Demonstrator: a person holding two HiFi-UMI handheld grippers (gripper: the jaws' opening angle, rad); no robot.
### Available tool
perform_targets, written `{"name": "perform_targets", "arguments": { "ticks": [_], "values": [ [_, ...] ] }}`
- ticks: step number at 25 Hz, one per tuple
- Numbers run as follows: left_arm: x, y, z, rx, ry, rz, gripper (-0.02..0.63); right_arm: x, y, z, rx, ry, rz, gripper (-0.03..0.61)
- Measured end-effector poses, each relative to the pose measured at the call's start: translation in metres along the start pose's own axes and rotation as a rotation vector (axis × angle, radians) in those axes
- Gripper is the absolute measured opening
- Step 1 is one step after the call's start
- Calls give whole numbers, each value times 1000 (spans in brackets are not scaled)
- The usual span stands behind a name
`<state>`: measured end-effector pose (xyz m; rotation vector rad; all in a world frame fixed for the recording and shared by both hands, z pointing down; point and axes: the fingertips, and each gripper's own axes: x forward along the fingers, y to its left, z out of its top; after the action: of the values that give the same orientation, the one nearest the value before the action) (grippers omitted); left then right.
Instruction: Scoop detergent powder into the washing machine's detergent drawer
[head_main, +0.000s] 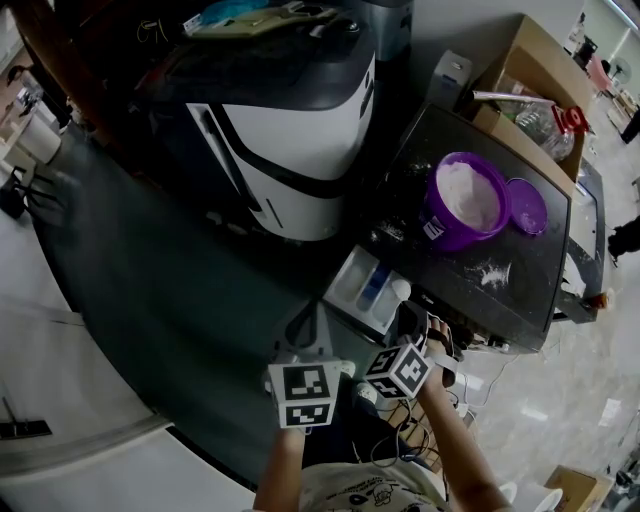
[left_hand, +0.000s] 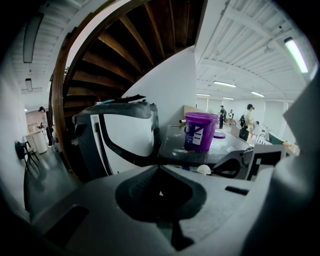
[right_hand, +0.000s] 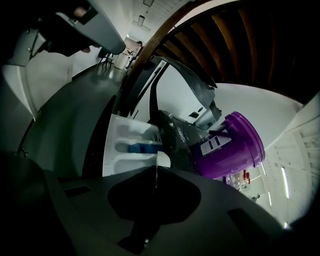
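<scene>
2 grippers sit side by side, low and central in the head view, marker cubes facing up.

Left gripper (head_main: 303, 325): jaws pressed together down to a hairline seam, with nothing between them. It is held over the dark floor, left of the drawer and not touching anything.

Right gripper (head_main: 408, 318): jaws closed on the thin handle of a small white plastic scoop (head_main: 400, 290). The bowl pokes out just past the tips (right_hand: 162, 160). I can't tell if there is powder in it.

White plastic detergent drawer with a blue insert (head_main: 365, 288) is pulled out of the washing machine's front. The scoop bowl is at the drawer's right-hand edge; I can't tell whether they touch.

Round purple plastic bucket (head_main: 462, 205) stands upright and open on the washing machine's black top panel (head_main: 430, 150), well beyond the drawer. It is filled with white detergent powder (head_main: 470, 192).

Round purple lid (head_main: 527, 207) lies flat just beside the bucket, on its right.

1 patch of spilled white powder (head_main: 492, 272) is on the top panel, nearer the front edge than the bucket.

Large white-and-black appliance (head_main: 290, 130) stands left of the washer.

Brown cardboard box (head_main: 530, 60) is behind the washer, at top right.
</scene>
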<state>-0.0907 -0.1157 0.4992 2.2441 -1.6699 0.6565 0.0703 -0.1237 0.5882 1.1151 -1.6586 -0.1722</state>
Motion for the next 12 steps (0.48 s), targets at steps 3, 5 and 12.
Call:
{"name": "perform_targets", "arguments": {
  "ticks": [3, 5, 12],
  "values": [
    [-2, 2, 0, -4, 0, 5, 3, -1, 1, 1, -55, 0, -18, 21],
    [-3, 2, -1, -6, 0, 6, 2, -2, 2, 2, -90, 0, -35, 21],
    [-6, 3, -1, -9, -5, 13, 2, -3, 4, 0, -172, -10, -90, 21]
  ]
}}
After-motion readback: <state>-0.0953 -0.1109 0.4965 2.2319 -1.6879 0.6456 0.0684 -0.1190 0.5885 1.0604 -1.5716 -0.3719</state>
